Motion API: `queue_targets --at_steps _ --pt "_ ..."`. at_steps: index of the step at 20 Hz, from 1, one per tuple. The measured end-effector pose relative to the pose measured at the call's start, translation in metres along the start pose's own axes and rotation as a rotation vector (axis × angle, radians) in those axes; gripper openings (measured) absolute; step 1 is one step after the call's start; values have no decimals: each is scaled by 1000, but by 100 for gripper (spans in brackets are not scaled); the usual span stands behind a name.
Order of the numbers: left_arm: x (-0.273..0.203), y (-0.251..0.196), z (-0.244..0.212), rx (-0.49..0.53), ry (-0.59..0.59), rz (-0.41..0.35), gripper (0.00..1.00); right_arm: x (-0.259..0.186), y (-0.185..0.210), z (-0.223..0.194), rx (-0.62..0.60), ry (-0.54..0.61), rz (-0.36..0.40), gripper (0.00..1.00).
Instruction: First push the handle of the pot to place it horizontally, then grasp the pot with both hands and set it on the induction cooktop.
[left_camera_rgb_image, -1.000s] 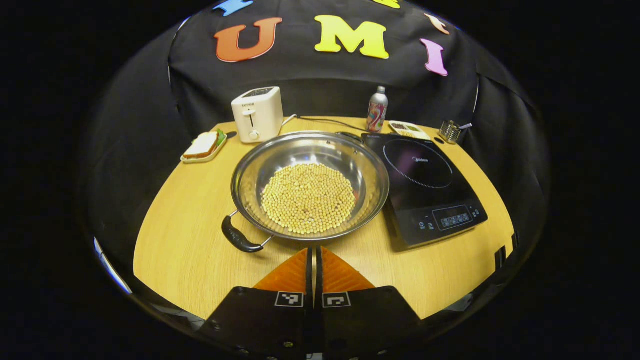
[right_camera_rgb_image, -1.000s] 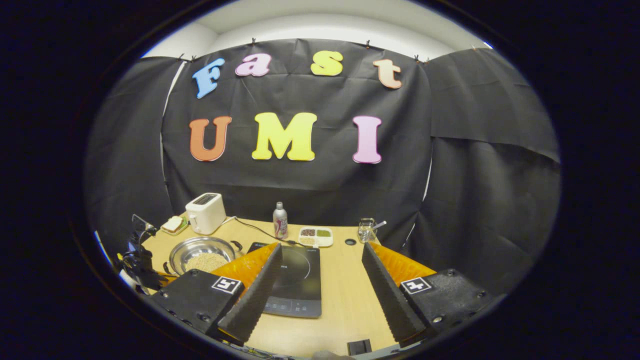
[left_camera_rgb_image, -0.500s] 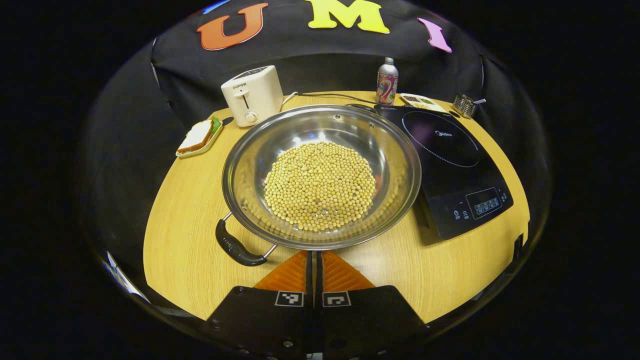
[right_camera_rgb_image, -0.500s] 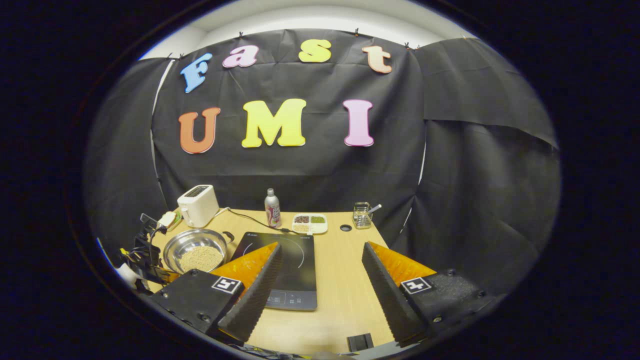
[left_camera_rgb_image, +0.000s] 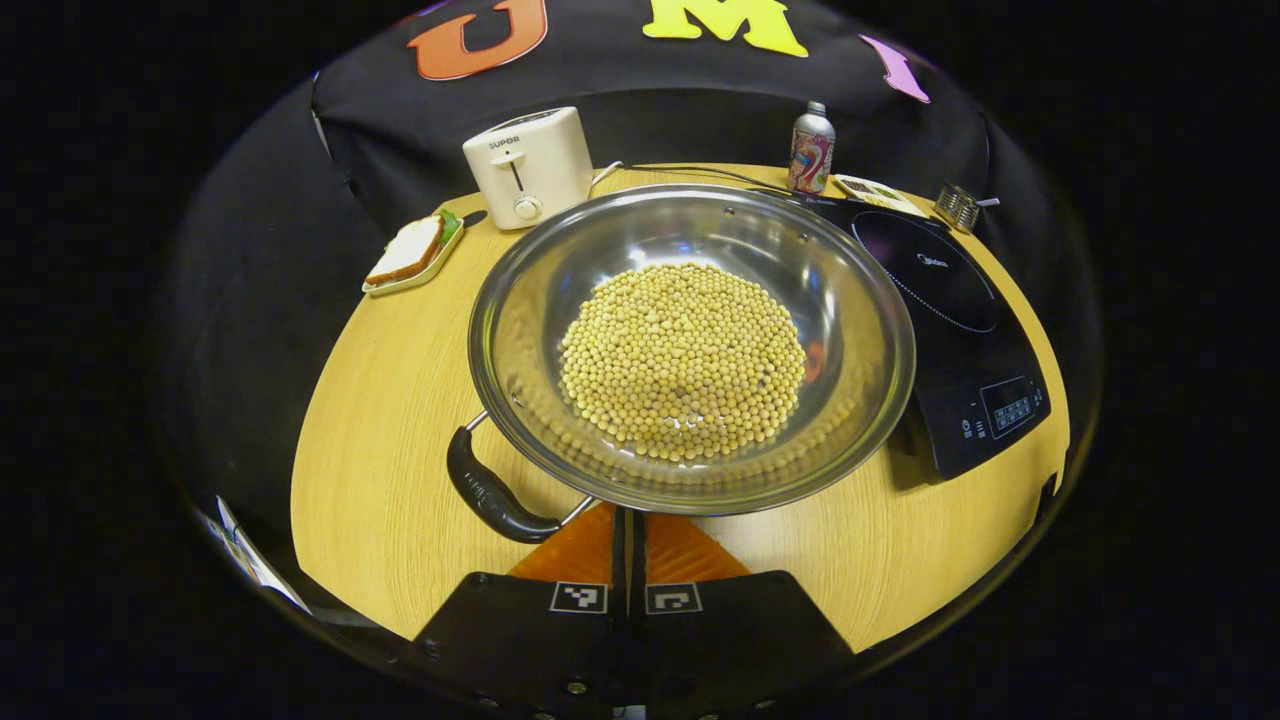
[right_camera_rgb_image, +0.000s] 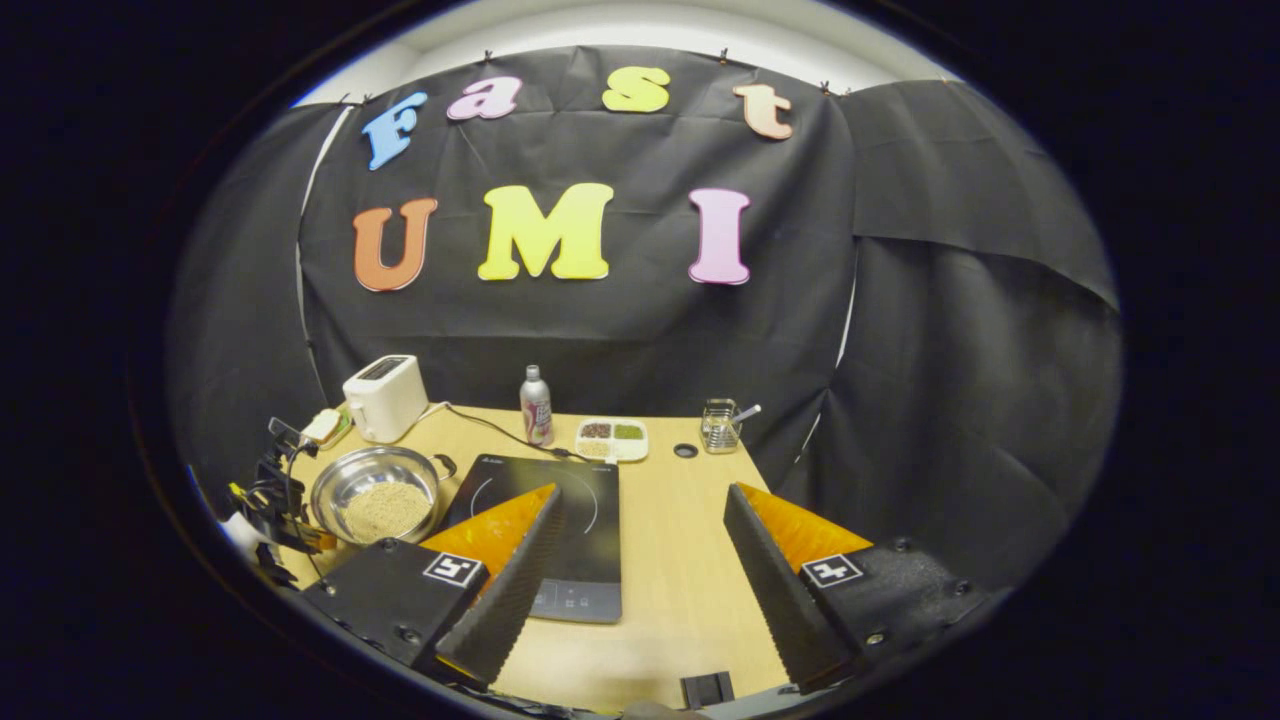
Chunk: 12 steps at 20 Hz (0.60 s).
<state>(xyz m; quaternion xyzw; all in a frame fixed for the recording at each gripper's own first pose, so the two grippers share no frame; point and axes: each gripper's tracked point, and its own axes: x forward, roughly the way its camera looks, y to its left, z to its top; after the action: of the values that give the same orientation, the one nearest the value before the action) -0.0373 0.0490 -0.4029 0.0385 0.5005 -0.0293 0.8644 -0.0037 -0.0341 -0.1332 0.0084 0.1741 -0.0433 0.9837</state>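
With the pot (left_camera_rgb_image: 690, 345) sitting on the bench (left_camera_rgb_image: 370, 480) just left of the induction cooktop (left_camera_rgb_image: 960, 330), and its near handle (left_camera_rgb_image: 492, 492) angled toward the front-left corner, judged the push step, not yet begun. Left gripper (left_camera_rgb_image: 630, 535) closed to a thin slit, nothing between the jaws, tips right at the pot's near rim beside that handle. Best kept closed and used as a blunt pusher: press against the side of the handle, low and level. Slow turn advised, as the pot is loaded with loose beans (left_camera_rgb_image: 683, 360) that could shift. Watch the far rim, already close over the cooktop's edge. Right gripper (right_camera_rgb_image: 640, 560) spread wide and empty, above the bench in front of the cooktop, well apart from the pot; hold back until the two-handed lift.
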Motion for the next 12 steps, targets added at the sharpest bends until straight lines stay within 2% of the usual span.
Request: queue_targets --at_steps 1,2,9,10,11,12 --pt "0 3 0 -12 1 1 10 1 1 0 -7 0 0 100" --pt "2 6 1 -23 3 2 0 2 2 2 -12 -1 1 100" --pt "10 30 9 -62 1 26 0 5 1 1 3 8 0 100" --pt "12 35 10 -72 0 30 10 4 0 2 0 10 -1 100" --pt "13 39 12 -84 -1 36 0 5 0 1 -5 12 -4 100" --pt "15 45 13 -97 -1 44 0 4 0 0 -10 14 -5 100"
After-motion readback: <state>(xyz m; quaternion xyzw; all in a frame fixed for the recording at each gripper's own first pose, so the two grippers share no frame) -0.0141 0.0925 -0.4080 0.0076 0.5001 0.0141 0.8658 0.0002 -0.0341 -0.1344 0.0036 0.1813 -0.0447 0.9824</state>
